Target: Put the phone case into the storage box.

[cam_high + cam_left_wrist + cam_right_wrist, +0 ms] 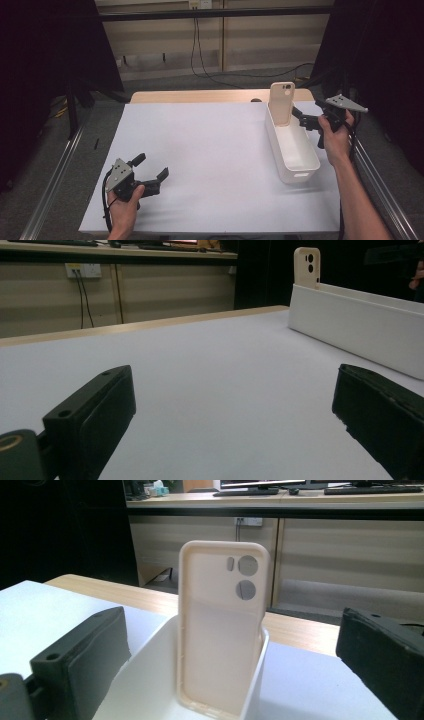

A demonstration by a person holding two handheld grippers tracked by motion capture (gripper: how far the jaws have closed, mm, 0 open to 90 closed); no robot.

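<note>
Left tongs (152, 167) sit near bench (210, 150) front edge, jaws spread wide, empty. Right tongs (300, 114) also released beside white bin (292, 150). Right gripper view reveals inner side of beige phone case (220, 630), upright against bin's far end.

left hand-held gripper (151, 167) jaws apart, right hand-held gripper (303, 116) jaws apart

phone case (220, 630) bottom hidden in bin (150, 680); bin cut off by frame btm.
</note>
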